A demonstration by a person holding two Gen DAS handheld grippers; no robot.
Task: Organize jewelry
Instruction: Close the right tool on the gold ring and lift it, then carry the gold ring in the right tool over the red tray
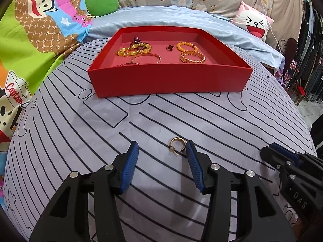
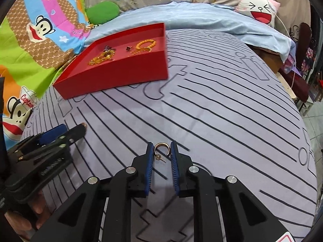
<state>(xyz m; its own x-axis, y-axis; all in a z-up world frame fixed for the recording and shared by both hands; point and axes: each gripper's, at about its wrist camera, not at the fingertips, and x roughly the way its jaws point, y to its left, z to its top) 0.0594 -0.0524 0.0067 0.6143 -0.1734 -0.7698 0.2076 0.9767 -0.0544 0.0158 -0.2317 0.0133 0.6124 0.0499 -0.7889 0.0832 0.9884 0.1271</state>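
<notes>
A gold hoop earring (image 1: 176, 145) lies on the striped sheet just inside the right finger of my open left gripper (image 1: 162, 151). A second gold hoop earring (image 2: 161, 150) sits between the fingers of my right gripper (image 2: 162, 149), whose jaws stand narrowly apart around it on the sheet. A red tray (image 1: 169, 78) farther back holds several gold and amber bracelets (image 1: 192, 57) and a small dark flower piece (image 1: 169, 47). The tray also shows in the right wrist view (image 2: 113, 74). The right gripper shows at the left wrist view's right edge (image 1: 268, 153).
The striped grey sheet (image 1: 80, 131) covers the bed. A pale blue blanket (image 1: 161, 18), a cartoon monkey quilt (image 1: 36, 30), a green cushion (image 1: 102, 4) and a bunny pillow (image 1: 254, 23) lie behind. The bed edge drops off at right, with clothes hanging beyond.
</notes>
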